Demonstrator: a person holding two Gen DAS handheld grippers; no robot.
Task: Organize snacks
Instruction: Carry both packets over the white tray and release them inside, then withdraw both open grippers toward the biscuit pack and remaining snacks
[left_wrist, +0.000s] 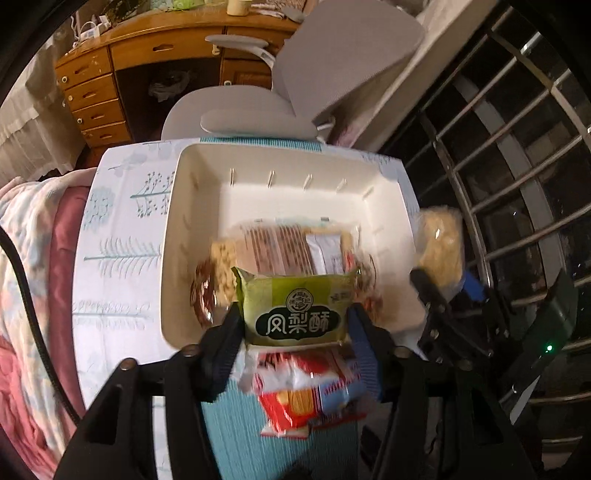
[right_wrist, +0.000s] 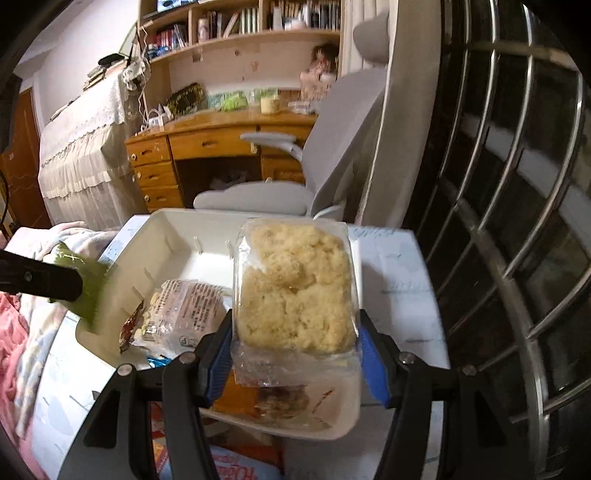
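A small table (left_wrist: 122, 236) with a tree-printed cloth is set between a bed (left_wrist: 26, 236) and a barred window (left_wrist: 524, 155). A white bin (left_wrist: 173, 236) takes up most of it. A green pastry packet (left_wrist: 295, 308) is gripped by the left tool (left_wrist: 293, 321), a clear-wrapped crumbly cake (right_wrist: 295, 288) by the right tool (right_wrist: 295, 336), both above the bin. Bookshelves (right_wrist: 240, 22) are shown only in the right view.

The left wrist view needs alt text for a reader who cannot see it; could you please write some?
The left tool holds a green snack packet over a white bin that already contains one clear-wrapped snack. Red and blue packets lie on the table below; the right tool carries a pale crumbly snack.
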